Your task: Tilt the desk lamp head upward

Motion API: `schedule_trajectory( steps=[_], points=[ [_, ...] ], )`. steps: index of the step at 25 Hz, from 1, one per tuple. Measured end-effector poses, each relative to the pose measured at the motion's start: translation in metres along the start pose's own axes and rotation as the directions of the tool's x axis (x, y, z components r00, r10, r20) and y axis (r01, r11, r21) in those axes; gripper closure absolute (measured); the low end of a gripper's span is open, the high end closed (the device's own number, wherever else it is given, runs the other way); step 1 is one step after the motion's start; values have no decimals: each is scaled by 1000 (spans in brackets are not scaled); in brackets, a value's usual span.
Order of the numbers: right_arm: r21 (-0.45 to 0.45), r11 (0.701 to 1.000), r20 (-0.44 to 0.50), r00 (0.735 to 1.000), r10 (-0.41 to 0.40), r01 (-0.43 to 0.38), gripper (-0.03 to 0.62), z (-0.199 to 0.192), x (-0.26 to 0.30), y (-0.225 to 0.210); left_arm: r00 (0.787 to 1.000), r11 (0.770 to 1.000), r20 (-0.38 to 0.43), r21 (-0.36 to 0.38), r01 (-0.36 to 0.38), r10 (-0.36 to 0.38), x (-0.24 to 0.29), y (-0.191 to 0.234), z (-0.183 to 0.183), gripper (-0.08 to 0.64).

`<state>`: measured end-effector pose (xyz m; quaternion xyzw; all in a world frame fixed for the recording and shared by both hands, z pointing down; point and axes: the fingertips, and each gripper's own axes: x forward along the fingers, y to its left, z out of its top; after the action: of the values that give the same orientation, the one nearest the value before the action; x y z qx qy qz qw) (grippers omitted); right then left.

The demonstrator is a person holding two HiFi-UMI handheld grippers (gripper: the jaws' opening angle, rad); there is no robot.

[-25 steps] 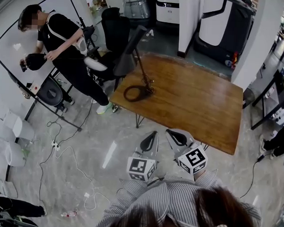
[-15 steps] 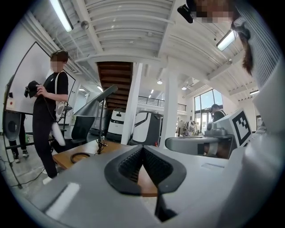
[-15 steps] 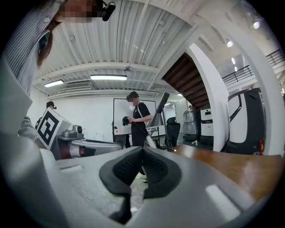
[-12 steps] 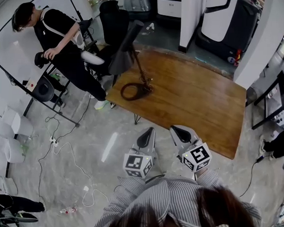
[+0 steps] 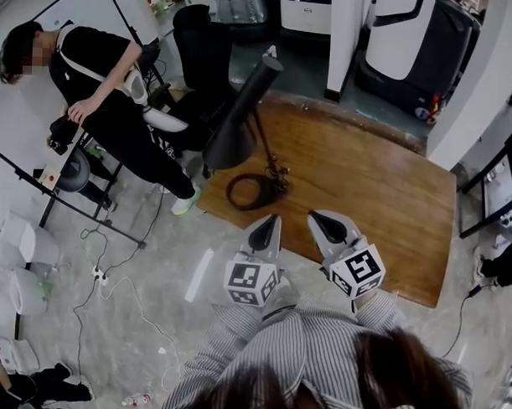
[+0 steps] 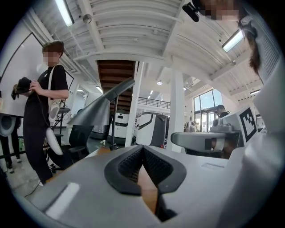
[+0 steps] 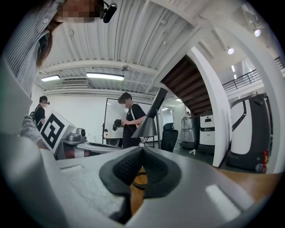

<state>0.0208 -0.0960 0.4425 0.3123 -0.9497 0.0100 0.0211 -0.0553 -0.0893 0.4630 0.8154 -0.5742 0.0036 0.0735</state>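
Polished grey flooring (image 5: 153, 263) strewn with cables (image 5: 127, 296) surrounds a wooden table (image 5: 374, 195) in an open workshop. A black desk lamp (image 5: 260, 137) stands near the table's left corner, its ring-shaped base (image 5: 250, 192) flat on the wood. Its cone-shaped lamp head (image 5: 233, 127) slants from the top of the thin stem with the wide opening facing down. A person in a striped shirt (image 5: 309, 361) faces the table from its near side, holding the left gripper (image 5: 270, 221) and the right gripper (image 5: 319, 218) side by side and level. Both are aimed toward the lamp but are apart from it, touching nothing. Each gripper's own view shows its ribbed black pads (image 6: 128, 164) pressed together with nothing between them, so the left gripper's jaws are closed and empty, and so are the right's. One marker cube (image 5: 253, 283) sits at the back of the left tool and another behind the right. At upper left, a bystander in black (image 5: 109, 102) stands beside a black office chair (image 5: 203, 47), holding what appears to be a dark device, too small to identify.
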Motion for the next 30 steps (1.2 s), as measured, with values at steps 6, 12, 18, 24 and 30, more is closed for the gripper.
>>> schedule_trajectory(
  steps=[6,12,18,24,30],
  points=[
    [-72,996,6,999,-43,43,592,11,57,-22,999,999,-15,36,33,-33,46,42,5,560],
    [-288,954,-24,995,-99,88,591,34,89,-37,999,999,-20,27,37,-36,88,67,6,557],
    [-477,877,-42,995,-89,59,591,63,113,-51,1000,1000,-16,6,8,-8,126,83,8,548],
    [-594,803,-13,997,-73,51,575,91,127,-54,998,997,2,-21,-69,69,147,97,11,474],
    [-800,599,-37,992,-121,44,540,126,135,-66,993,993,14,-16,-115,115,152,106,8,451]
  ],
)
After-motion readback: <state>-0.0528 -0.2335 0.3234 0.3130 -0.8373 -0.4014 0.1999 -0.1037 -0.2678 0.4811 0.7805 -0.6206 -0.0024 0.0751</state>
